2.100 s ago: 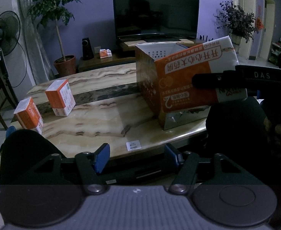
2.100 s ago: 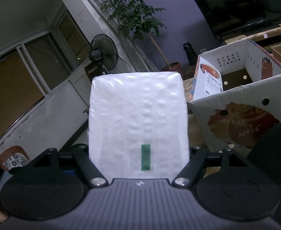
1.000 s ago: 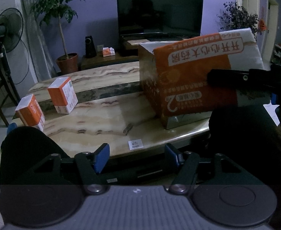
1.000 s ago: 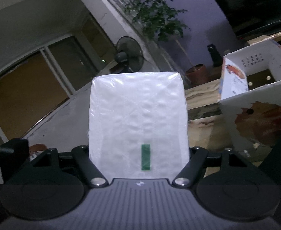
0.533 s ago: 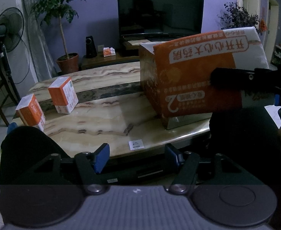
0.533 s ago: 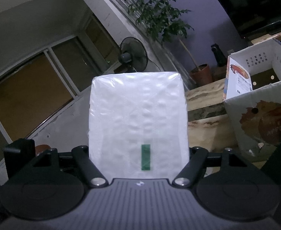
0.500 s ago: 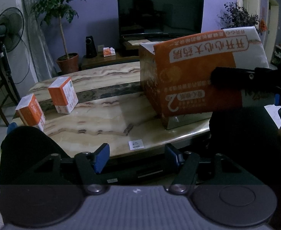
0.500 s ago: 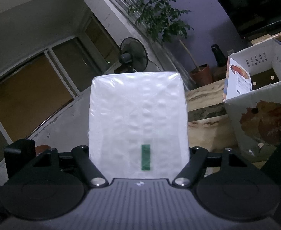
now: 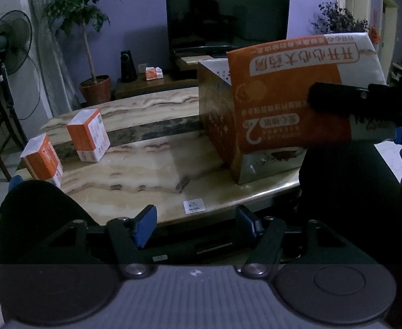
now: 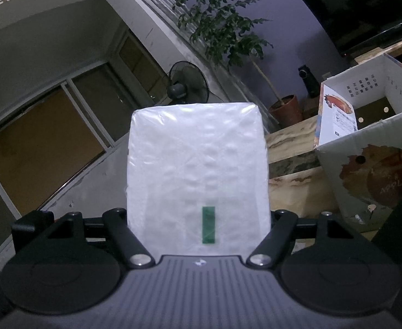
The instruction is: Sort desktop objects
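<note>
Marbled counter [image 9: 151,175], long, fills mid scene. Open cardboard carton [image 10: 365,148] stands on its right near part, apple print on the side. Orange-and-white tissue pack [image 9: 291,93] held in the air just in front of the carton, clenched by the right tongs [image 10: 198,227]; white end with a green tab faces that camera. Two small orange boxes [image 9: 88,134] [image 9: 40,159] sit at the far left, near each other. Left tongs [image 9: 195,224] released, nothing between the blue pads, at the counter's near edge.
</note>
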`<state>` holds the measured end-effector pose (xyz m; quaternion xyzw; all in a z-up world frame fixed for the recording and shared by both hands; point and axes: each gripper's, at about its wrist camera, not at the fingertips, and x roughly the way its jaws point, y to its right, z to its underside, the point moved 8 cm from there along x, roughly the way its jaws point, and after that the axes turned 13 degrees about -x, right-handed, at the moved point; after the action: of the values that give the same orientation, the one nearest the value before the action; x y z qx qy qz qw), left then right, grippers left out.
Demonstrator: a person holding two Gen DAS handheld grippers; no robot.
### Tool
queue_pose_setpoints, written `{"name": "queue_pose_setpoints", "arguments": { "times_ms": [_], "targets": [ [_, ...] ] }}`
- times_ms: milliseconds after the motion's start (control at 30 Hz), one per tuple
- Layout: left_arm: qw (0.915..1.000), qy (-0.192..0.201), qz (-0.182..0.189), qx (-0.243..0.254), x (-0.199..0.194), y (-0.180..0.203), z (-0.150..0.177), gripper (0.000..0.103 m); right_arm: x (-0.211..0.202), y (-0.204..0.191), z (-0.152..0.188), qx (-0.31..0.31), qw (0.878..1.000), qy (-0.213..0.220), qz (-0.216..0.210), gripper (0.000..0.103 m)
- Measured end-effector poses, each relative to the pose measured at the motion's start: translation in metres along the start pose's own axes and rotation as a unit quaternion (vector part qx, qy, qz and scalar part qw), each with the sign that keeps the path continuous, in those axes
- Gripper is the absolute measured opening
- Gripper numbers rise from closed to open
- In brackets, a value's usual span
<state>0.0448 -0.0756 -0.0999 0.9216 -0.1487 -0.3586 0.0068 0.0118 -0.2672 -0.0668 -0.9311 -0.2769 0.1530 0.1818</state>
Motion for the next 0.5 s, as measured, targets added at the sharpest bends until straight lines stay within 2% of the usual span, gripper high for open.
{"name": "queue_pose_setpoints", "arguments": {
  "times_ms": [500],
  "targets": [
    [1.0000,-0.003,-0.004,0.001,0.004,-0.004,0.003,0.064,-0.004,0.016,-0.002,0.030,0.999,0.018,0.019,0.075]
  ]
}}
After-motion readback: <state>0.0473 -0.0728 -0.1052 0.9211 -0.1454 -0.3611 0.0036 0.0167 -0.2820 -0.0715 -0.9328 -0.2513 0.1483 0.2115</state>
